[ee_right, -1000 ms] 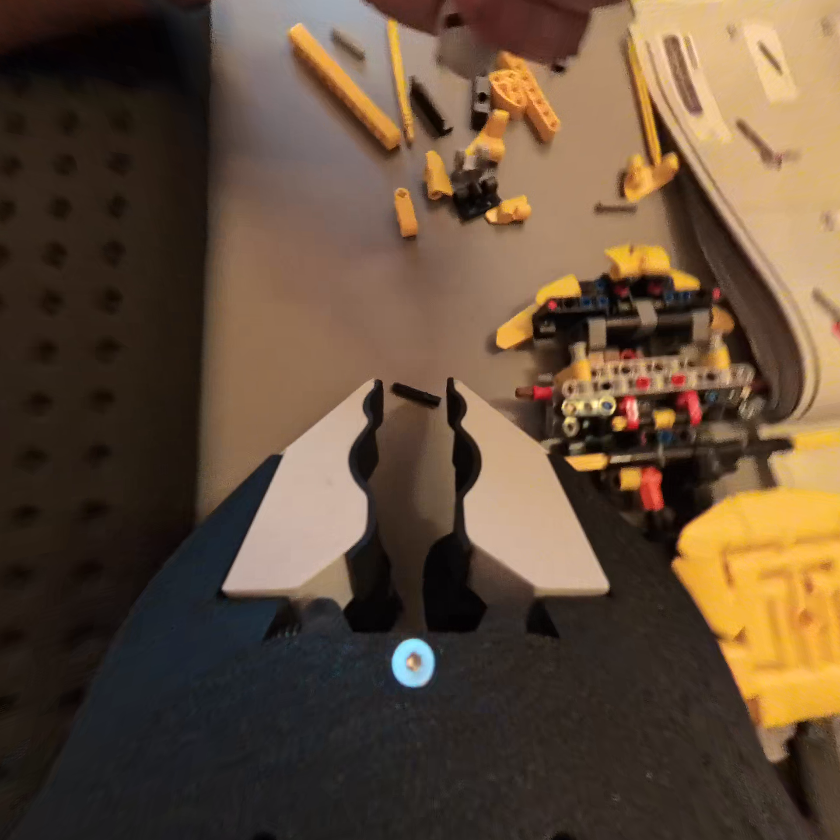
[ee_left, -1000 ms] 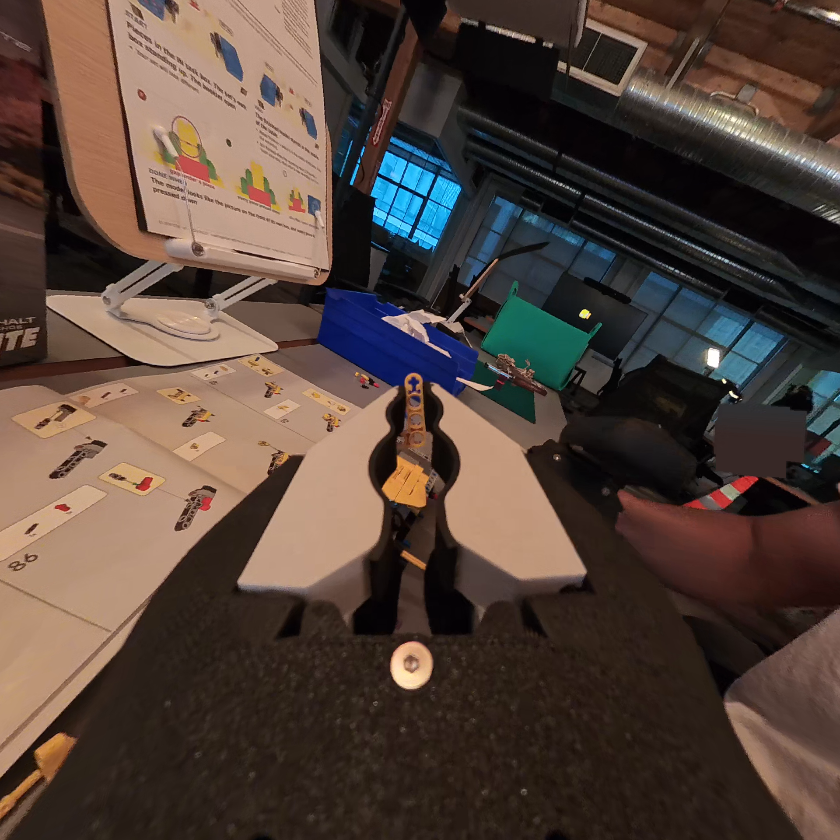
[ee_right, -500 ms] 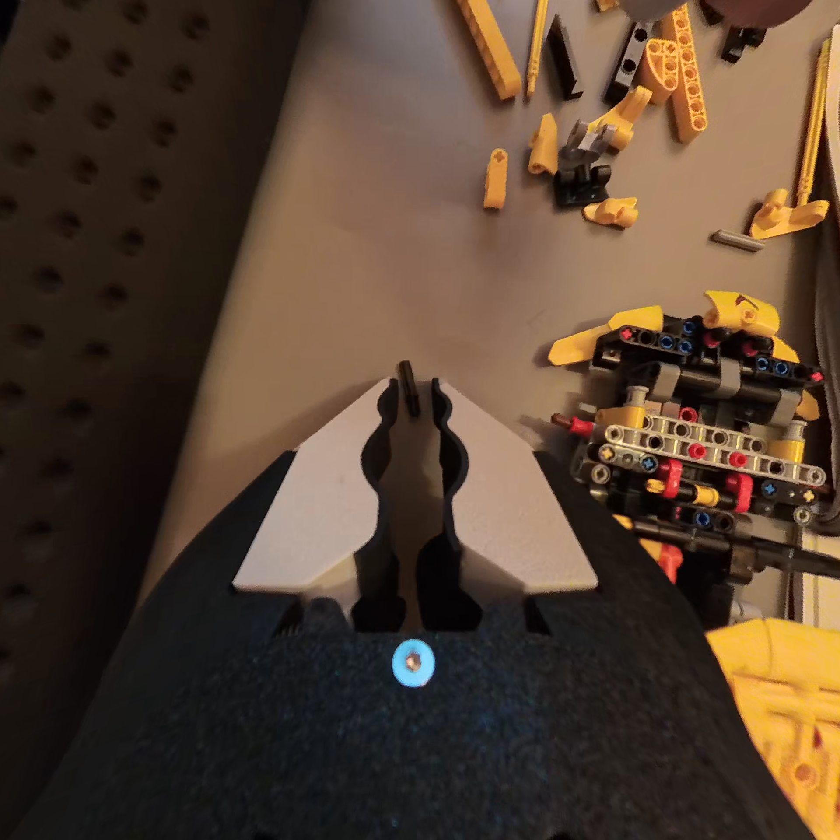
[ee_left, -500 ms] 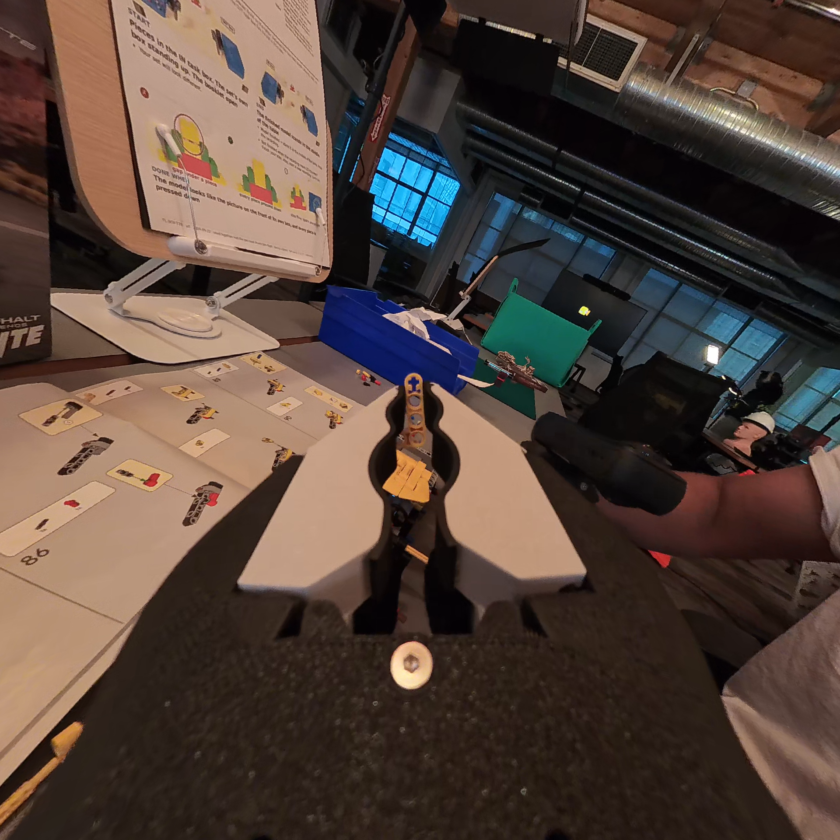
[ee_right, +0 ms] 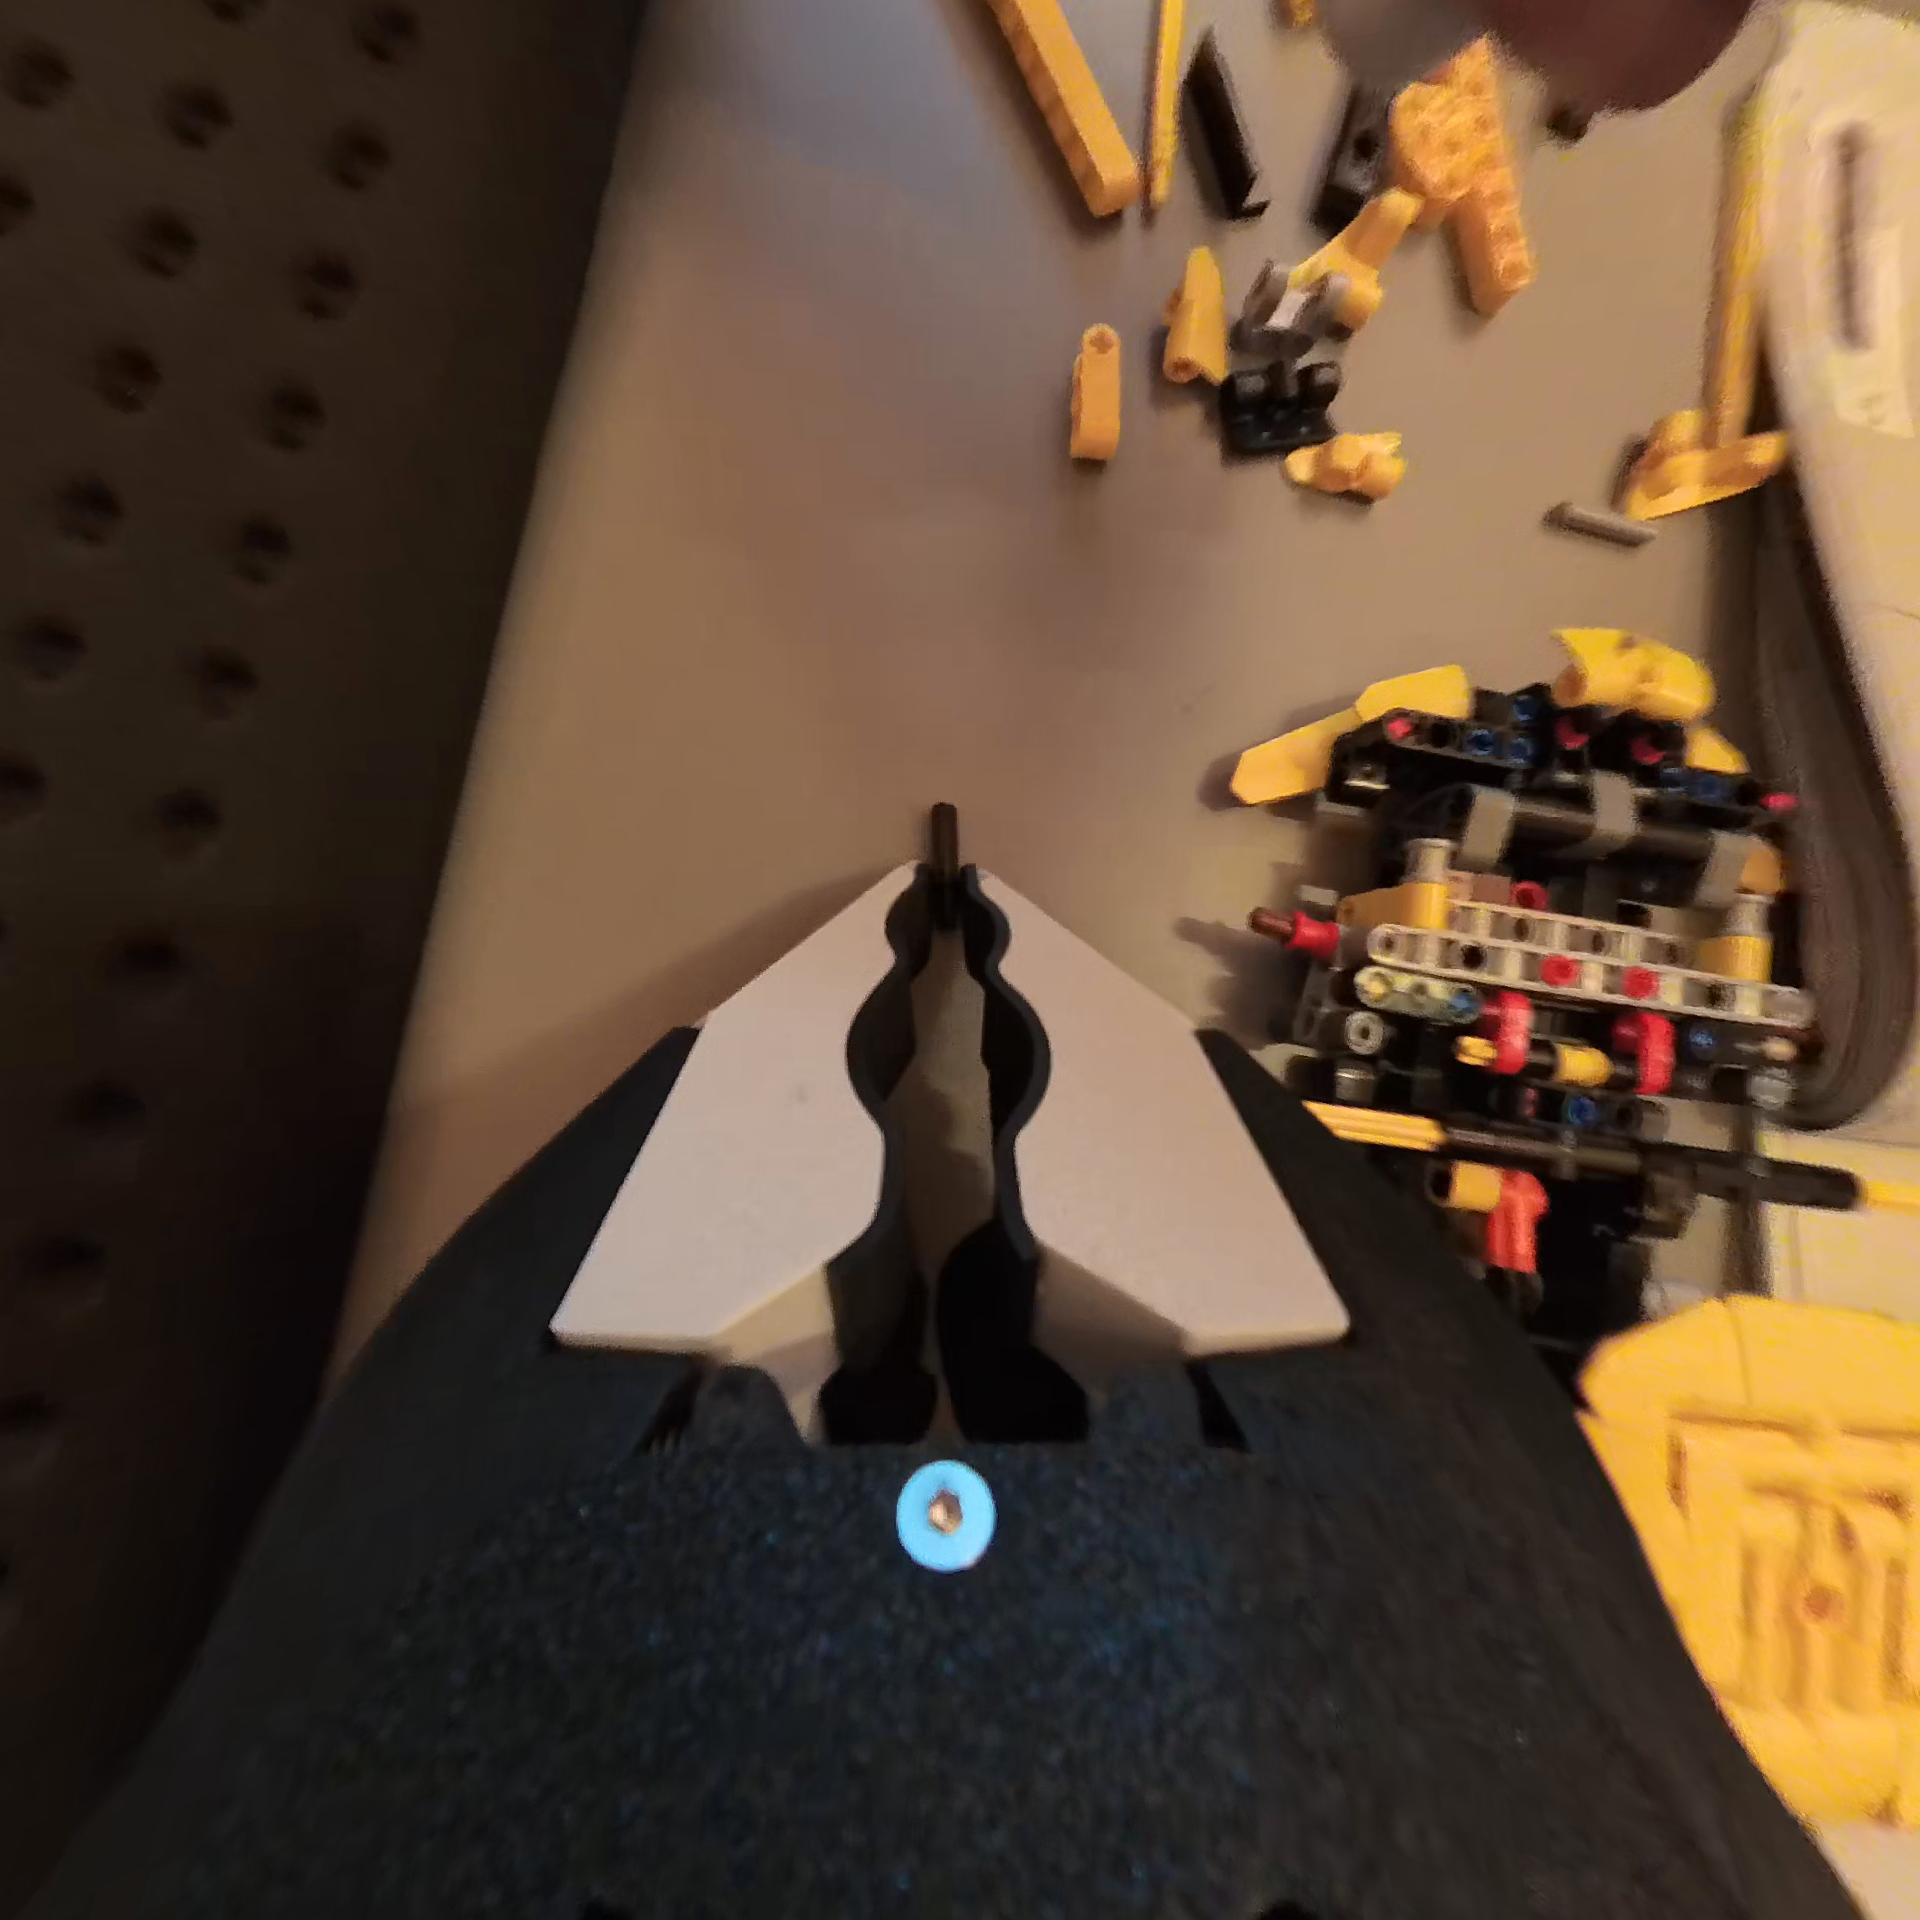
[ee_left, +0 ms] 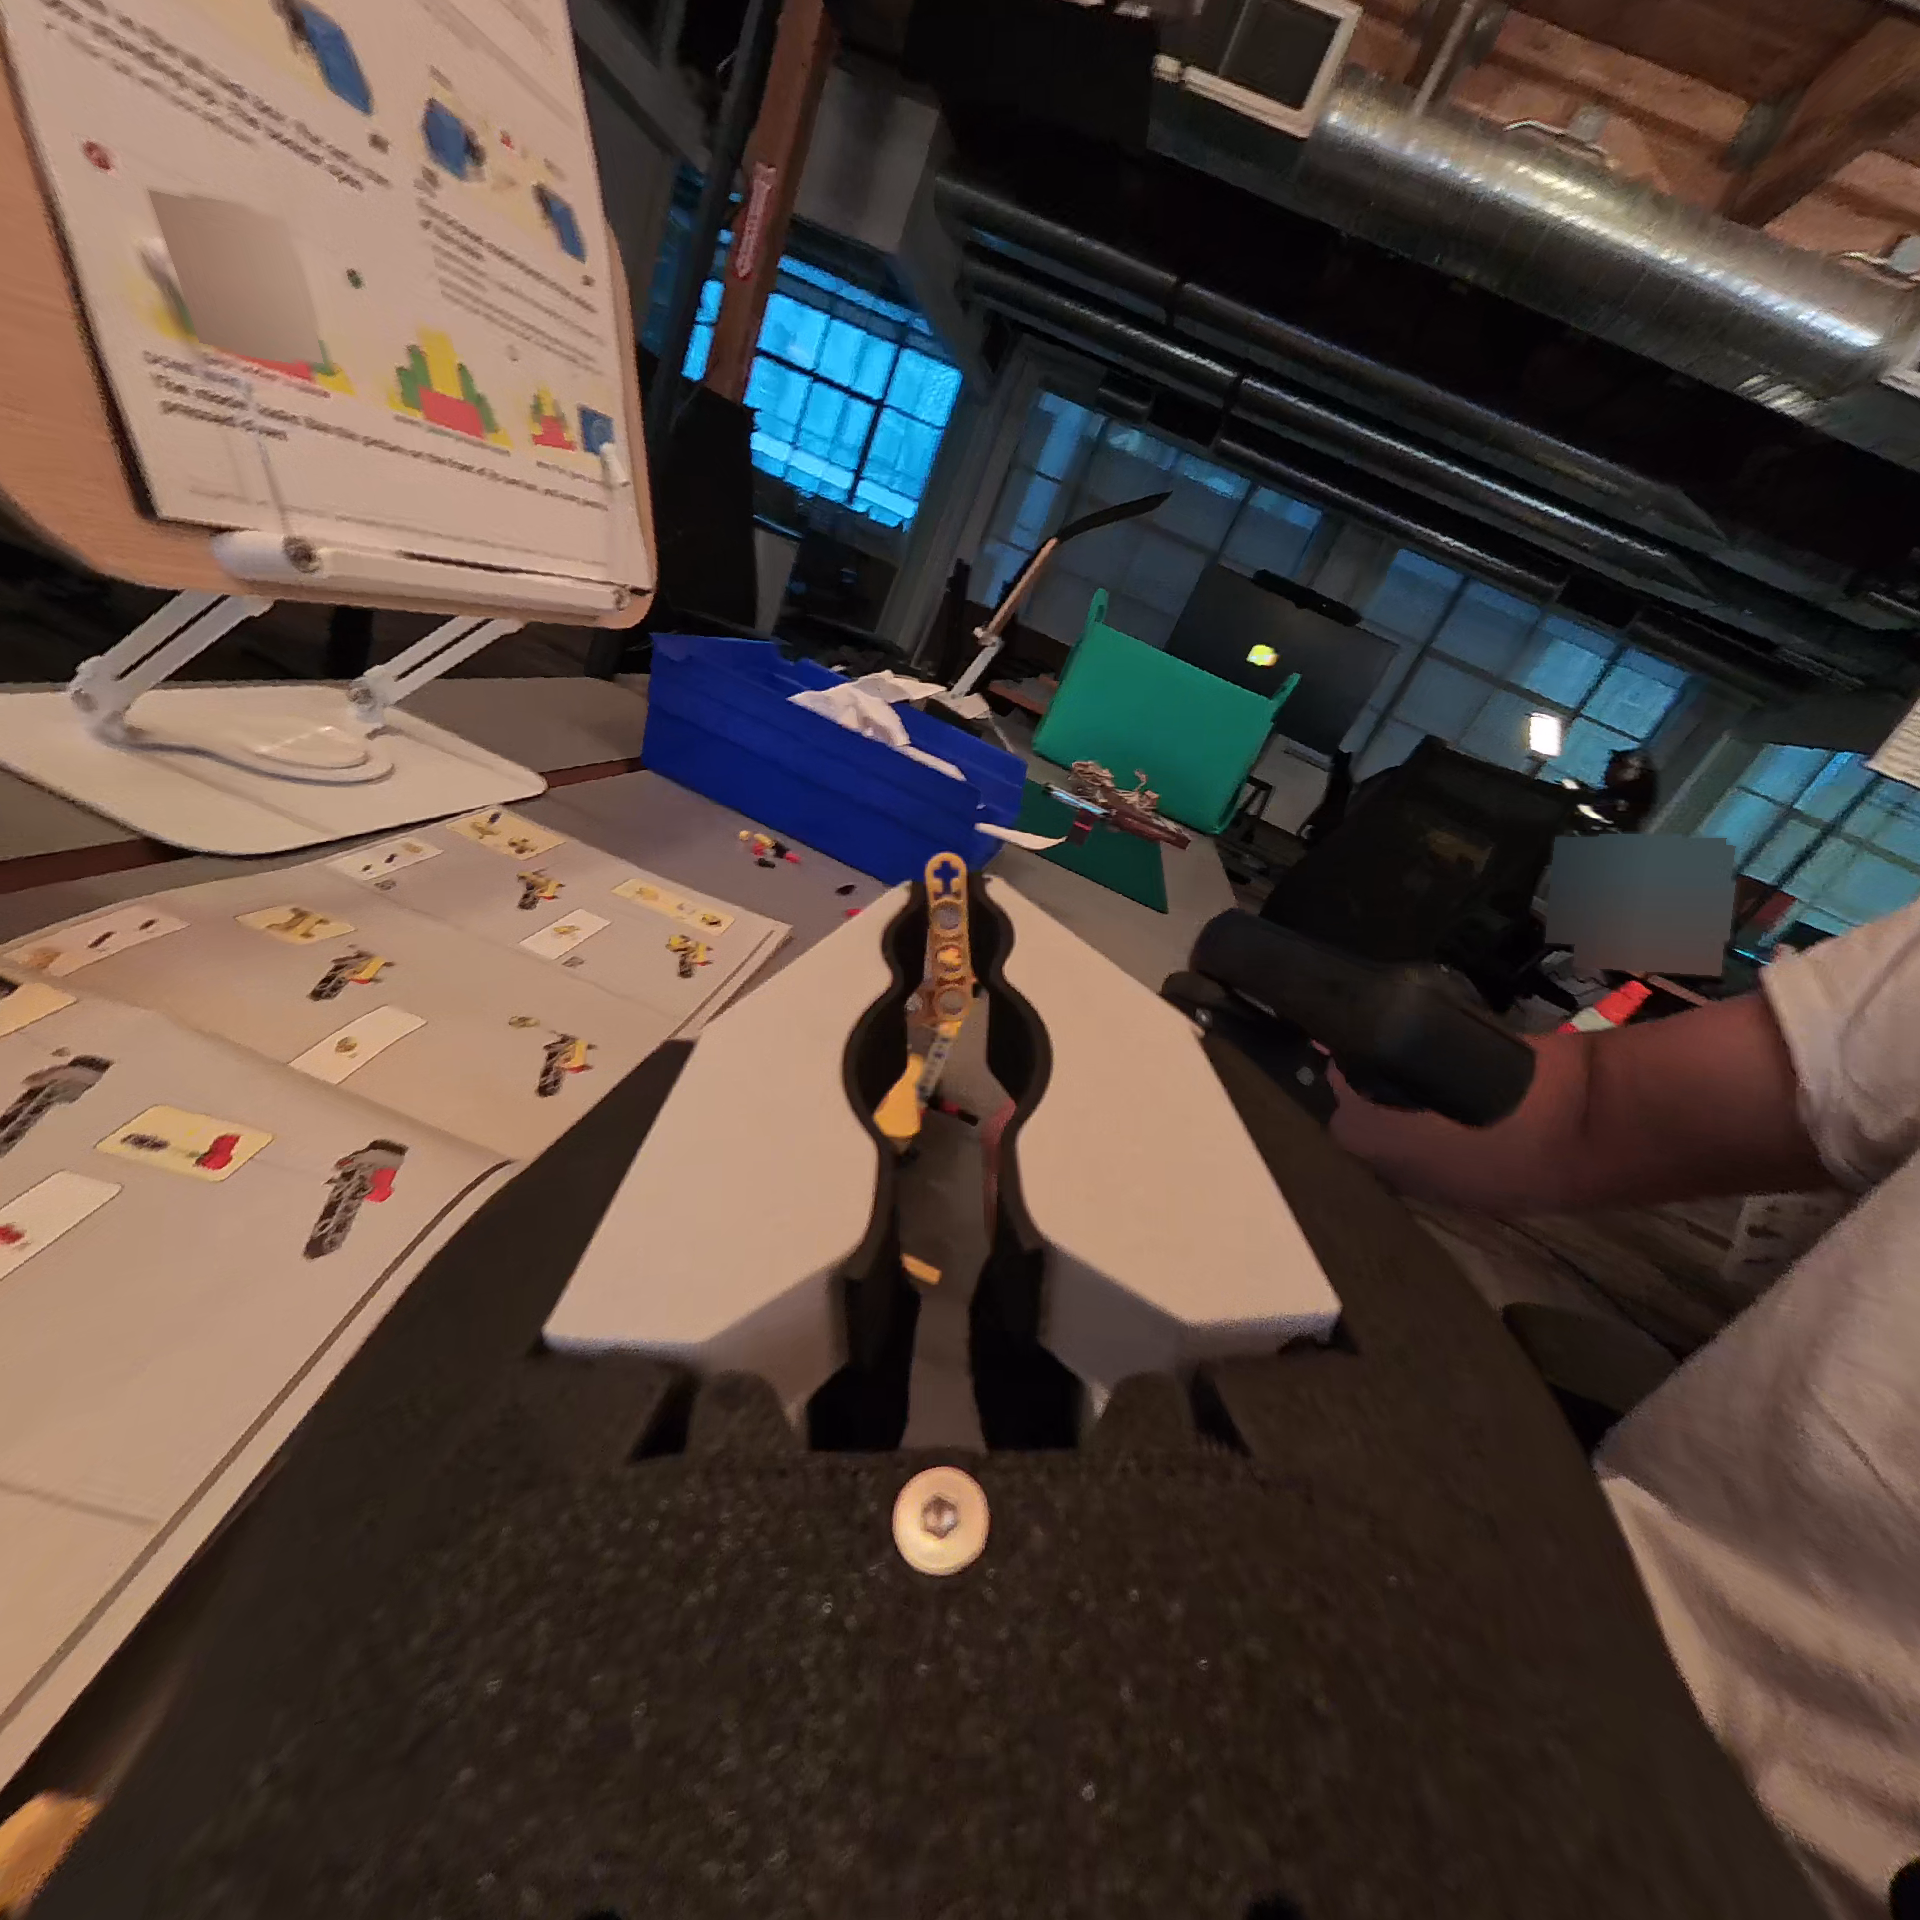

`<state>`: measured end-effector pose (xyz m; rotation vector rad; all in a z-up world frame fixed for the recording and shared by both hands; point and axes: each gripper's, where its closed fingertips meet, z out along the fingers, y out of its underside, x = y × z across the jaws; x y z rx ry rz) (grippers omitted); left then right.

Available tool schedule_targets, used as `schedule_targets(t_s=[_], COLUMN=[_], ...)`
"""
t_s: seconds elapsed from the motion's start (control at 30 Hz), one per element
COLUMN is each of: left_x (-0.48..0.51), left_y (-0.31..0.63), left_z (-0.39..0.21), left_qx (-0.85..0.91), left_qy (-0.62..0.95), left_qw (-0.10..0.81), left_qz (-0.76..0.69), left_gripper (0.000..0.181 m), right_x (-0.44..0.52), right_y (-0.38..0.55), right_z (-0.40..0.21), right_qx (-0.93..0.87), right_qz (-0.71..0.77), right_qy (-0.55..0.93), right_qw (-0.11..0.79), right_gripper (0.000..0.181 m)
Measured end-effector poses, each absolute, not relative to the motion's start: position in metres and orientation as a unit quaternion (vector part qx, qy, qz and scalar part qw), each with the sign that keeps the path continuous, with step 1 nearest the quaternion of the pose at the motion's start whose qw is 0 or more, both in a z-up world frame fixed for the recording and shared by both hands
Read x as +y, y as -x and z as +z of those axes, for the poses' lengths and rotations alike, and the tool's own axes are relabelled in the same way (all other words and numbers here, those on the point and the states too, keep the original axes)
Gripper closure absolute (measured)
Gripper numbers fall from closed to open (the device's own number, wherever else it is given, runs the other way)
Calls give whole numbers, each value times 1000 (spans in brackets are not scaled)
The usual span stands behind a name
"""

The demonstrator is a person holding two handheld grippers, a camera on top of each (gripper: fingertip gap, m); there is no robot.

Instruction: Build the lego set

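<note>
Pinching a black pin (ee_right: pixel 943 862) at frame centre, right gripper (ee_right: pixel 945 883); left gripper (ee_left: pixel 943 904) clamped on yellow beam (ee_left: pixel 943 940); model (ee_right: pixel 1538 966) at right.

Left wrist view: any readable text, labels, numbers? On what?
Sheet on the stand: printed lines, motion-blurred; not transcribing.
Open instruction booklet: step pictures only, no legible numbers.
Red hanging banner: too small.
Left gripper, held yellow lego beam: none.

Printed text is showing on the instruction sheet (ee_left: pixel 343 260) clipped to the stand, too blurred to read. The open instruction booklet (ee_left: pixel 312 1039) on the table is displaying step pics only, w/ no legible nos. or labels anywhere.
</note>
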<state>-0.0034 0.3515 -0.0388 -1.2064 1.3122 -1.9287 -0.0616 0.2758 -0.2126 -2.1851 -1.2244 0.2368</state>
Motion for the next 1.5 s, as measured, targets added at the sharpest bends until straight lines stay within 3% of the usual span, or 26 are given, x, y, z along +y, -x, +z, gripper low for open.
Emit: schedule_targets(t_s=[0.2, 0.37, 0.47, 0.7, 1.5], left_x=[321, 296, 287, 287, 282], left_y=[19, 26, 23, 17, 1], left_z=[-25, -22, -27, -33, -59], left_qx=[509, 517, 519, 508, 546], left_qy=[361, 307, 302, 311, 363], left_qw=[217, 171, 148, 133, 143], left_qz=[-751, -781, -786, -792, -741], left_gripper=[174, 174, 174, 174, 174], right_x=[285, 289, 294, 282, 282], right_y=[30, 9, 1, 6, -8], right_z=[-95, -41, -42, -42, -64], right_qx=[-382, -349, -350, -336, -349], right_qz=[19, -111, -177, -122, -208], right_qy=[781, 777, 775, 773, 789], right_qw=[493, 513, 496, 524, 461], right_gripper=[178, 177, 177, 177, 177])
